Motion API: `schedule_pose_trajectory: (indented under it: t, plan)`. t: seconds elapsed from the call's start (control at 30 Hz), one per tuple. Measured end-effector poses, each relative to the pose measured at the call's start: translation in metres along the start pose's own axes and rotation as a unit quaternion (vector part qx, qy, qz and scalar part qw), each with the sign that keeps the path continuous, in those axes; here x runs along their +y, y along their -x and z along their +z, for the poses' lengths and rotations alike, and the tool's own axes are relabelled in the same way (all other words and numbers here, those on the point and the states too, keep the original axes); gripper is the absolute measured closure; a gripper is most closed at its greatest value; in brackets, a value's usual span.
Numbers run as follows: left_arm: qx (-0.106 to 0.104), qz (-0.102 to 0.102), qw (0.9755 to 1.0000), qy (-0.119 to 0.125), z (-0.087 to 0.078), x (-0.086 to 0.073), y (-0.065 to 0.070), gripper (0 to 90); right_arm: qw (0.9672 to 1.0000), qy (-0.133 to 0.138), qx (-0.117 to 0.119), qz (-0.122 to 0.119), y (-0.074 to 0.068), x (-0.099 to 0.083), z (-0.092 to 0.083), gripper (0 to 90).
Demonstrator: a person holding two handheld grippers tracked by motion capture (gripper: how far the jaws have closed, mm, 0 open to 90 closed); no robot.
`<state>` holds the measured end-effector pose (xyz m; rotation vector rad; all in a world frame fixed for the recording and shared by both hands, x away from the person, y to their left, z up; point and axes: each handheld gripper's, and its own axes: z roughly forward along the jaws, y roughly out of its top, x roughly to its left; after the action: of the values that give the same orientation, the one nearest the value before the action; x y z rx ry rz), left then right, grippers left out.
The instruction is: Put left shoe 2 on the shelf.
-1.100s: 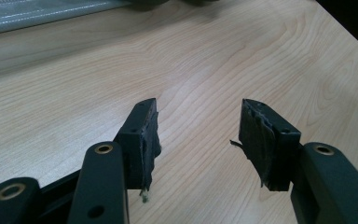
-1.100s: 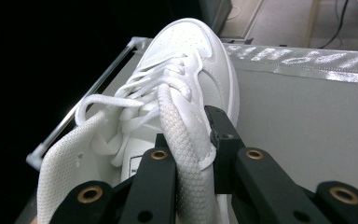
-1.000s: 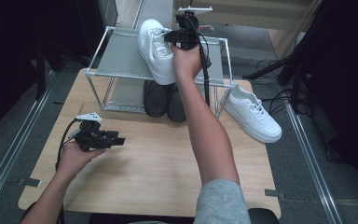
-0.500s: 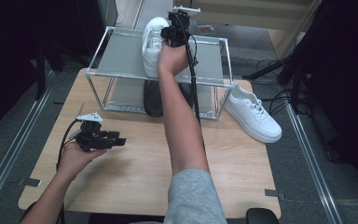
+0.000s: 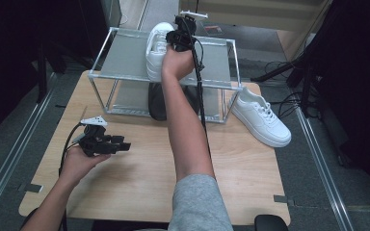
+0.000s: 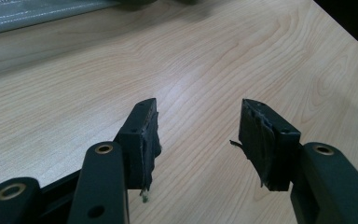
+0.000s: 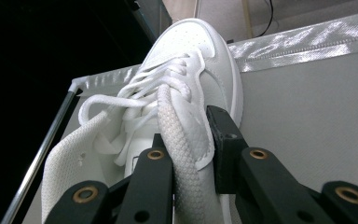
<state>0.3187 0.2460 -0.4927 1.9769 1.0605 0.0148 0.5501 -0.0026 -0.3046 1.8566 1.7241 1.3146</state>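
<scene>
A white sneaker (image 5: 155, 50) lies on the grey top shelf of a metal shoe rack (image 5: 120, 60), toe pointing away. My right gripper (image 5: 173, 39) reaches over it from the near side. In the right gripper view the padded side wall of the sneaker (image 7: 191, 60) sits between my right gripper's (image 7: 189, 128) jaws, which still touch it on both sides; the jaws have just been opening a little. My left gripper (image 5: 124, 144) rests low over the wooden table (image 5: 139, 183) at the left, open with nothing between the jaws (image 6: 198, 112).
A second white sneaker (image 5: 262, 118) lies on the table right of the rack. Dark shoes (image 5: 156, 101) stand on the rack's lower level. A cable (image 5: 201, 106) trails from the right gripper along the forearm.
The right hand has carried the white sneaker leftwards and slightly down onto the rack's top shelf. The left hand has stayed put.
</scene>
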Motion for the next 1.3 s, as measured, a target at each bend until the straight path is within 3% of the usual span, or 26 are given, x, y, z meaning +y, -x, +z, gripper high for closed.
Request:
schedule_pose_trajectory:
  t: [0.17, 0.53, 0.67, 0.77, 1.3]
  plan:
    - [-0.001, 0.000, 1.0000, -0.001, 0.001, 0.000, 0.001, 47.5, 0.9999, -0.001, -0.002, -0.014, -0.001, 0.000, 0.000, 78.3]
    - [0.000, 0.003, 1.0000, -0.005, 0.002, 0.001, 0.001, 47.5, 0.9991, -0.023, 0.036, -0.009, 0.009, 0.004, -0.001, 66.7]
    - [0.002, 0.006, 1.0000, -0.005, 0.002, 0.001, 0.001, 47.4, 0.9986, -0.025, 0.039, -0.026, 0.008, 0.004, -0.005, 66.0]
    - [0.002, 0.006, 1.0000, -0.008, 0.002, 0.001, 0.001, 47.5, 0.9979, -0.022, 0.042, -0.043, 0.006, 0.005, -0.012, 66.6]
    - [0.007, 0.011, 0.9998, -0.014, 0.004, 0.001, 0.002, 47.4, 0.9932, -0.029, 0.079, -0.081, 0.019, 0.014, -0.054, 67.5]
